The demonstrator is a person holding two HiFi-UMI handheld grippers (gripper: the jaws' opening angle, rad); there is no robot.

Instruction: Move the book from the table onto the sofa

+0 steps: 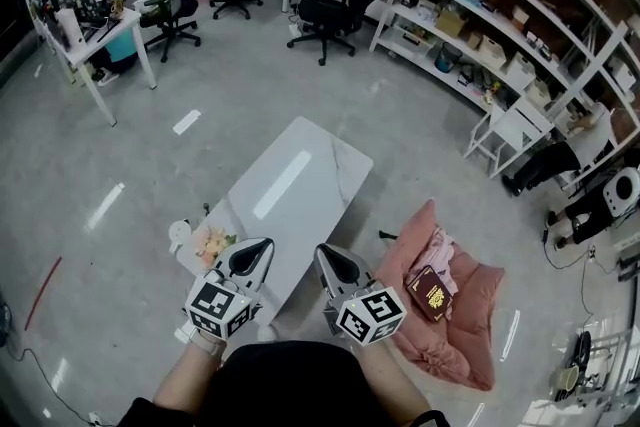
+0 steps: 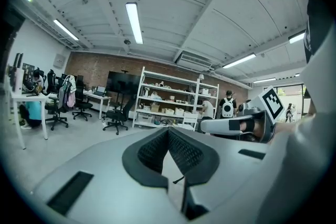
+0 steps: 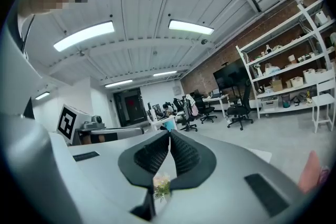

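Head view: the book lies on the pink sofa, off the counter, so I hold left claw and right claw near my body. Left gripper view: jaws pressed together, empty. Right gripper view: likewise together, empty.

Dark red book, flat on pink sofa

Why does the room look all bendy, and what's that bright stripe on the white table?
Head view: the wide lens curves the shelves and the floor; the stripe on the table is glare off its shiny top. Left gripper view: black rounded corners, a bowed ceiling light. Right gripper view: same bending.
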